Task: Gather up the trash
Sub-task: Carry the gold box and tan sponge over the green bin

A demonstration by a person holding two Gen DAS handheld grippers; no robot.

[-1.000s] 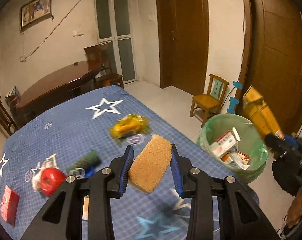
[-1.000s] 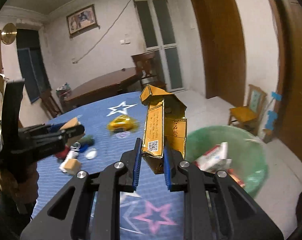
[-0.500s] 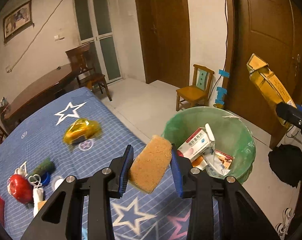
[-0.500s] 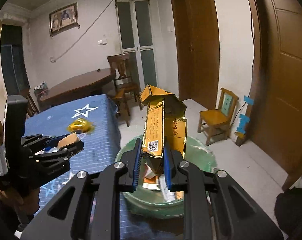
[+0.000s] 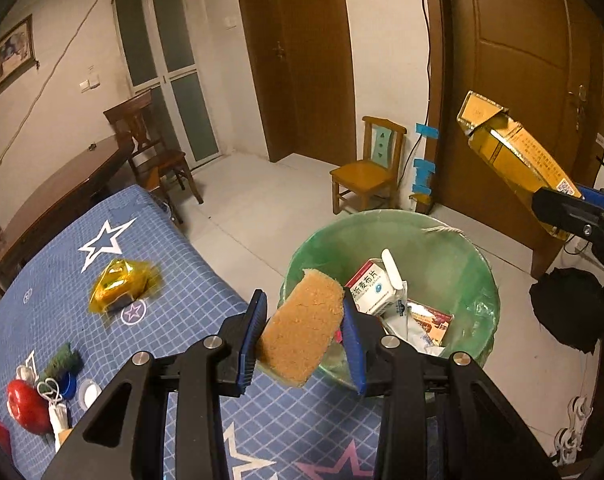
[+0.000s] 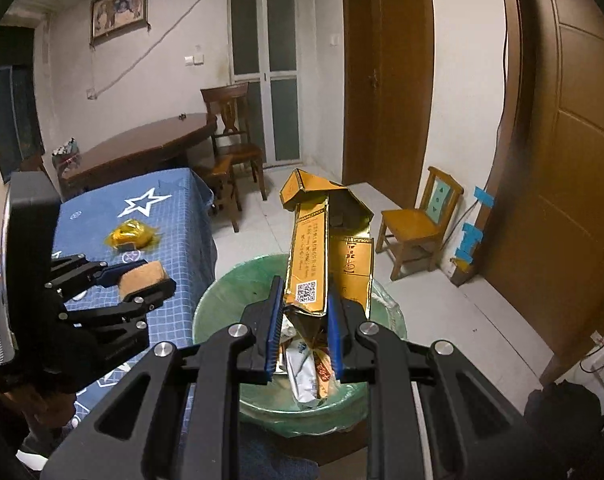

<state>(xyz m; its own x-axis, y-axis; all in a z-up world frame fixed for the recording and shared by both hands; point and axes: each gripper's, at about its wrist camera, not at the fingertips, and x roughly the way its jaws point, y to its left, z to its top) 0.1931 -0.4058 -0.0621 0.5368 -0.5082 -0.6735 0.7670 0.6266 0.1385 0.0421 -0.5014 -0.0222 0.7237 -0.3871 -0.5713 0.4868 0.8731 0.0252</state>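
My left gripper (image 5: 304, 338) is shut on a brown sponge (image 5: 304, 326) at the near rim of the green-lined trash bin (image 5: 454, 248); the sponge also shows in the right wrist view (image 6: 140, 278). My right gripper (image 6: 304, 338) is shut on a crumpled gold carton (image 6: 326, 248) and holds it upright above the bin (image 6: 222, 300). The carton also shows in the left wrist view (image 5: 510, 148), to the right of the bin. The bin holds a white medicine box (image 5: 372, 288) and other wrappers.
A blue star-patterned table (image 5: 174, 280) carries a yellow wrapper (image 5: 120, 286), a red apple (image 5: 26, 408), a green item (image 5: 62, 364) and small bits. A small wooden chair (image 5: 368, 168), brown doors, a dark wooden table and a chair stand behind. A black bag (image 5: 566, 312) lies on the floor.
Both grippers have moved right from over the table to the bin, still holding their loads. The sponge now reaches the bin's rim and the carton hangs over the bin.
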